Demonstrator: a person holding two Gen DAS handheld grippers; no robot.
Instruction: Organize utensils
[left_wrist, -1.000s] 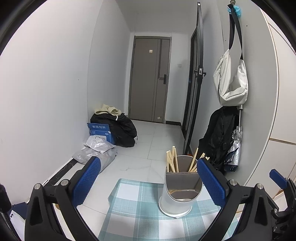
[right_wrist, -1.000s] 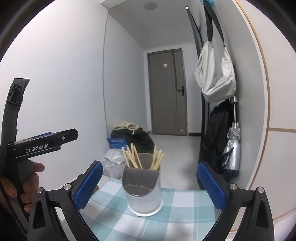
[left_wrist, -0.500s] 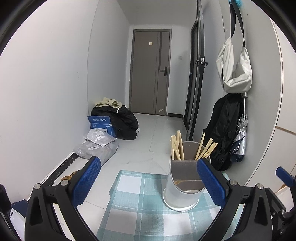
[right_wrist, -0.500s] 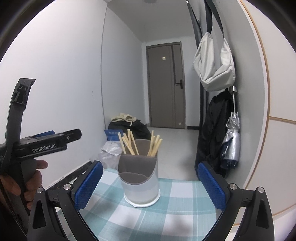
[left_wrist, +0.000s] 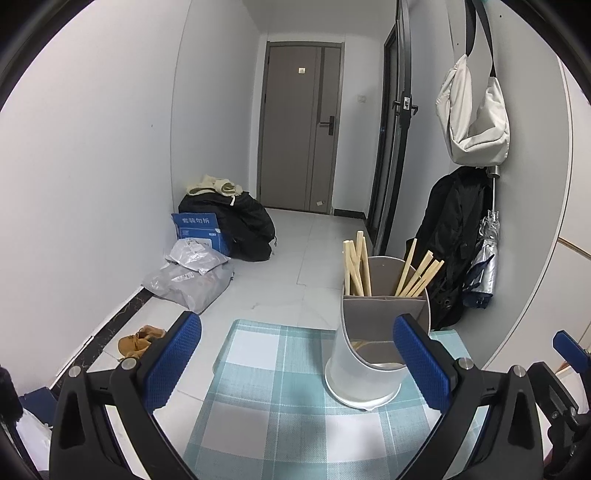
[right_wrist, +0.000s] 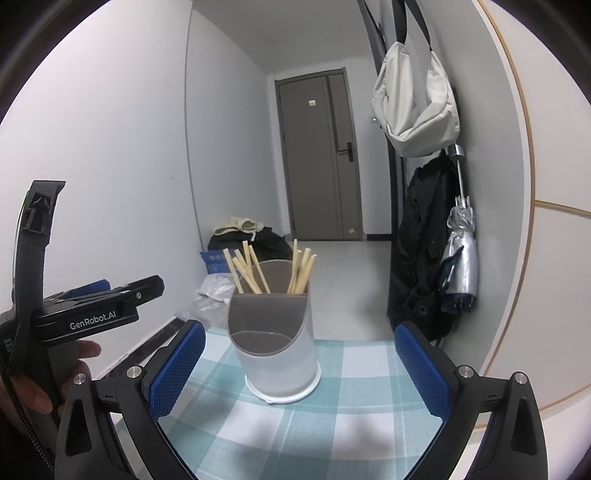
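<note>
- My right gripper (right_wrist: 299, 369) has its fingers spread wide and empty, the utensil holder (right_wrist: 275, 343) straight ahead between them
- My left gripper (left_wrist: 295, 365), likewise spread, has it off right
- It stands near the table's (right_wrist: 351, 424) far edge, chopsticks (right_wrist: 255, 271) upright in its back compartments

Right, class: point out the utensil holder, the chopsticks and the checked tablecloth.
utensil holder (right_wrist: 280, 365), right wrist view, on its white front wall.
chopsticks (right_wrist: 255, 275), right wrist view, on a stick in the left bundle.
checked tablecloth (left_wrist: 258, 417), left wrist view, on a bare patch.
</note>
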